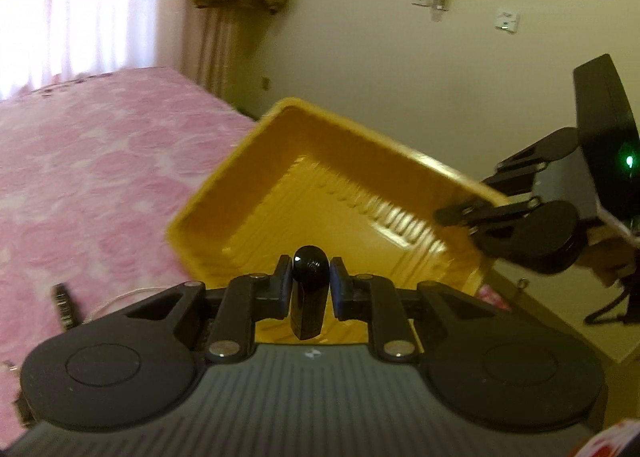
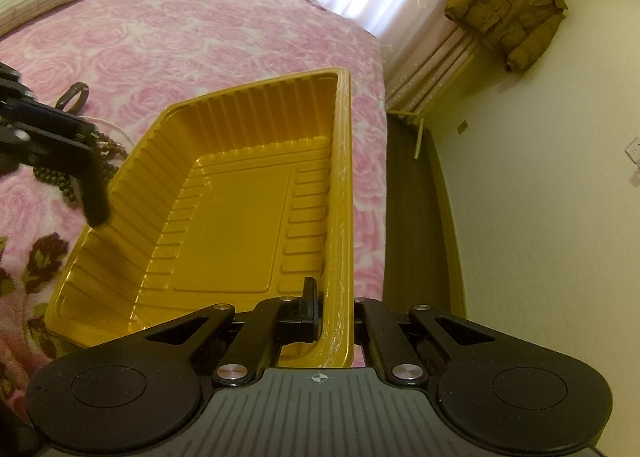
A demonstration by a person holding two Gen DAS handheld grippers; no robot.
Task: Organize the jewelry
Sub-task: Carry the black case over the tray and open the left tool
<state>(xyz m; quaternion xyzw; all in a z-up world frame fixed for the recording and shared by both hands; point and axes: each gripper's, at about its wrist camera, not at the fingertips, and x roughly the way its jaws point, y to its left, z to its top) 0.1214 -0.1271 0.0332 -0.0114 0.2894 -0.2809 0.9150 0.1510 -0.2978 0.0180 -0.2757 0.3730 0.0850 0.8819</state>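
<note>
Left wrist view: the left claw is clamped on a black bracelet, its band hanging between the pads, right at the near rim of the yellow tray, probably to drop it inside.

Right wrist view: the right claw pinches the tray wall, steadying it on the pink bed. It is still empty; a bead string lies beside it.

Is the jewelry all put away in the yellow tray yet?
Not yet. The yellow tray looks empty, held at its rim by the right gripper. The left gripper carries a black piece toward it. A bead string and a black clip wait on the bed.
</note>
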